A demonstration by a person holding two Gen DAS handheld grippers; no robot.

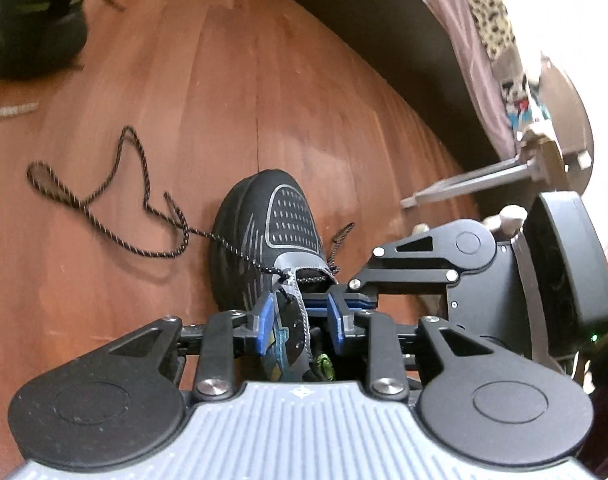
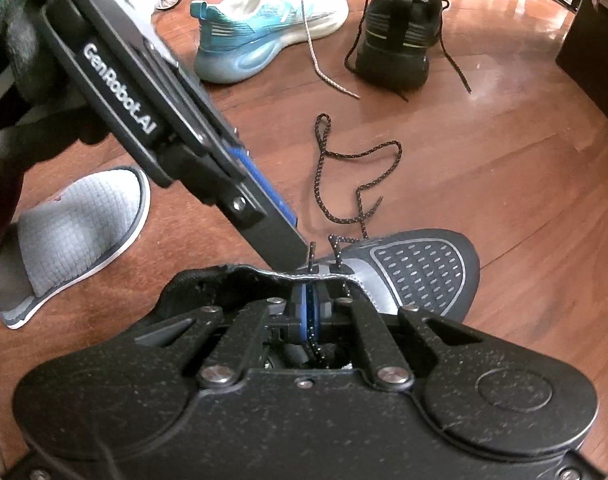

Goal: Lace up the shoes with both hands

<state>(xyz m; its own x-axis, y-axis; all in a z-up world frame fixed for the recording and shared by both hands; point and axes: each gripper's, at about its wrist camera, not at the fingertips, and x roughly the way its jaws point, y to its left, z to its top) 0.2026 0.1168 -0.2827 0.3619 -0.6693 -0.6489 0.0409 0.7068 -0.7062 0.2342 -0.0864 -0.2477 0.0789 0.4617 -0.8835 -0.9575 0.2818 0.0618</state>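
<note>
While my right gripper (image 2: 311, 312) pinches the speckled lace (image 2: 312, 330), my left gripper (image 1: 304, 316), jaws parted, straddles the black shoe's (image 1: 280, 216) eyelet flap (image 1: 294, 320) at six o'clock.

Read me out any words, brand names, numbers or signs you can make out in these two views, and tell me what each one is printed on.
"GenRobot.AI": white lettering along the black side of the left gripper, seen in the right wrist view.
A small diamond-shaped emblem on the ribbed grey body in the left wrist view holds no readable text.
No readable text on the black shoe, the white and teal sneaker, the second black shoe or the grey slipper.
</note>
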